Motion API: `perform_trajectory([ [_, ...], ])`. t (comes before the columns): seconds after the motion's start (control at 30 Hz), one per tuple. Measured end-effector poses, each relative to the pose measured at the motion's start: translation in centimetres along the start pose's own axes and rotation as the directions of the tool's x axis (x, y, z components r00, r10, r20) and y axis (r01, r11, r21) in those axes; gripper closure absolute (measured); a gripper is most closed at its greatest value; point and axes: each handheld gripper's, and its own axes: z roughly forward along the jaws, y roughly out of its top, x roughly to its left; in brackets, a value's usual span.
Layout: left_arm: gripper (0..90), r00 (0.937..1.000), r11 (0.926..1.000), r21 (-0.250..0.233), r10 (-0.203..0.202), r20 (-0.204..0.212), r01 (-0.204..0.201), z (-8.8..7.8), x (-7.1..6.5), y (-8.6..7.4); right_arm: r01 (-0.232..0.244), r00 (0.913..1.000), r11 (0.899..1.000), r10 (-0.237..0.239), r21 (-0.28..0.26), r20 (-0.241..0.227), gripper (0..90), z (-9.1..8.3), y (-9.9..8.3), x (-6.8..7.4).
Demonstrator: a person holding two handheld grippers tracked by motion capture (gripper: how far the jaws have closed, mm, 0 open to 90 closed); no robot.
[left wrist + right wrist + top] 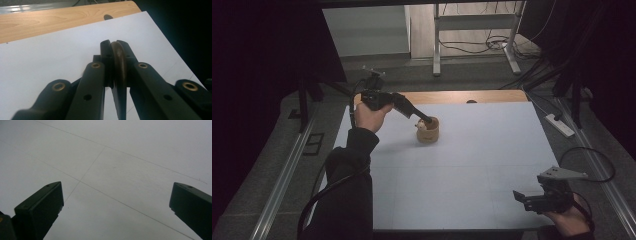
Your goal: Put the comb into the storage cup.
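Jaws of the left gripper (428, 120) are clenched on the rim of a small wooden cup (428, 130) — the left gripper view shows the curved brown edge of the cup (119, 67) pinched tight between the two black pads, one inside the wall and one outside. The cup sits toward the far left of the white mat (492, 150) that covers the desk (452, 96), and something pale lies inside it, too small to tell what. Whether its base rests on the mat or is just clear of it cannot be told. The right gripper (523, 198) waits well apart at the near right corner, its jaws spread wide over bare mat. My reading is that the grasp is made and the carry is the step in hand — the next move calls for a level lift, so the contents stay in the cup and the thin rim does not slip out of the pinch.
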Motion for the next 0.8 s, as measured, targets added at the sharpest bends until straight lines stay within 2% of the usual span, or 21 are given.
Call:
perform_trajectory([
  [0.8, 84.0, 0.9997, 0.9984, 0.055, -0.008, -0.021, 0.009, 2.5, 0.3, 0.3, 0.005, 0.9999, 1.0, -0.004, 0.014, -0.01, 0.0, 0.1, 0.0, 0.0],
])
